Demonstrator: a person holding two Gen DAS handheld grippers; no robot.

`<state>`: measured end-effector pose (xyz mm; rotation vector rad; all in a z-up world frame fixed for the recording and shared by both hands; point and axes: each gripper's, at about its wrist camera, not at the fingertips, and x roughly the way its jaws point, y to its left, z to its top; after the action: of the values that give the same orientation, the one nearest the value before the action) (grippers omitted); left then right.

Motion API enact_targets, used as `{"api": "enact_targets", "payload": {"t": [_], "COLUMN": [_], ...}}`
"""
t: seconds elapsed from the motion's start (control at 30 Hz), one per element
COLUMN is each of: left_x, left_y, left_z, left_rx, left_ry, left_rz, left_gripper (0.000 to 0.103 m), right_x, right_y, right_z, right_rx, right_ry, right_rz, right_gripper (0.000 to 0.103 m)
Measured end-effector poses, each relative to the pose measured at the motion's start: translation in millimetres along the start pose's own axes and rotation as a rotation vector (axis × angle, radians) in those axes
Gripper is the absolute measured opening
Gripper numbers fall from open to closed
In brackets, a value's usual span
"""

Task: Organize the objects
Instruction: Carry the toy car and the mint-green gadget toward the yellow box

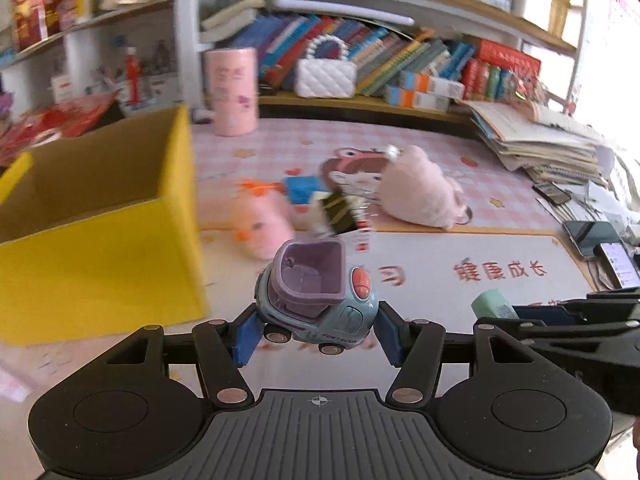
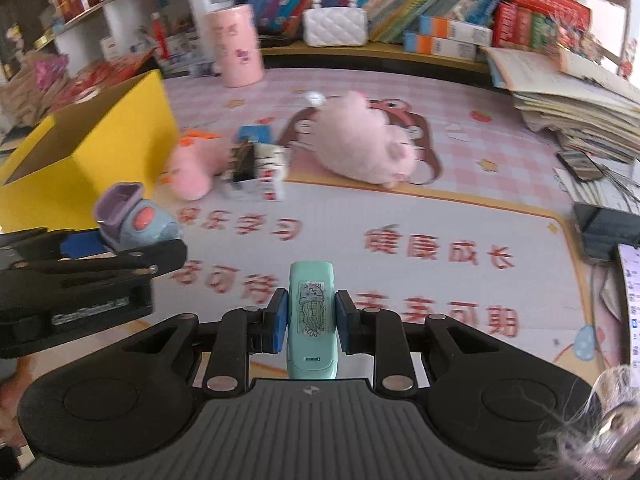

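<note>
A small blue toy truck (image 1: 316,300) with a purple tipper bed sits between the blue pads of my left gripper (image 1: 316,334), which is shut on its sides and holds it above the mat. The right wrist view shows the same truck (image 2: 136,220) at the left, close to the yellow cardboard box (image 2: 100,152). My right gripper (image 2: 310,316) is shut on a mint-green oblong case (image 2: 311,280) with a jellyfish sticker. That case (image 1: 494,306) shows at the right of the left wrist view. The open-topped yellow box (image 1: 100,264) stands left of the truck.
On the pink desk mat (image 1: 440,264) lie a large pink plush (image 1: 420,192), a small pink plush (image 1: 264,224), a blue card (image 1: 304,188) and a small printed carton (image 1: 340,212). A pink cylinder (image 1: 234,92), a white purse (image 1: 326,76), stacked books (image 1: 540,140) and phones (image 1: 592,236) ring the desk.
</note>
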<state>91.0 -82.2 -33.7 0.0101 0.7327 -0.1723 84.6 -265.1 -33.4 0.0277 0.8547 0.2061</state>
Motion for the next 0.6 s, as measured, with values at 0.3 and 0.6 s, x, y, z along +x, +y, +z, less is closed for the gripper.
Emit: {"api": "enact_targets", "payload": {"t": [0.3,0.6], "left_x": [-54,-97], "left_y": [73,133], "left_z": [-23,-50], "left_rx": [-0.107,-0.172], "left_ry": [-0.046,-0.060], "left_rz": [0.091,0.155], "left_gripper": [0.059,0.059], "right_x": [-6,-15], "right_y": [84,167], "right_z": [-2,-16], "right_rx": [-0.103,-0.195], "right_ry": [-0.006,-0.008], "right_rz": [0.081,0.147], "right_gripper": [0.023,0.023]}}
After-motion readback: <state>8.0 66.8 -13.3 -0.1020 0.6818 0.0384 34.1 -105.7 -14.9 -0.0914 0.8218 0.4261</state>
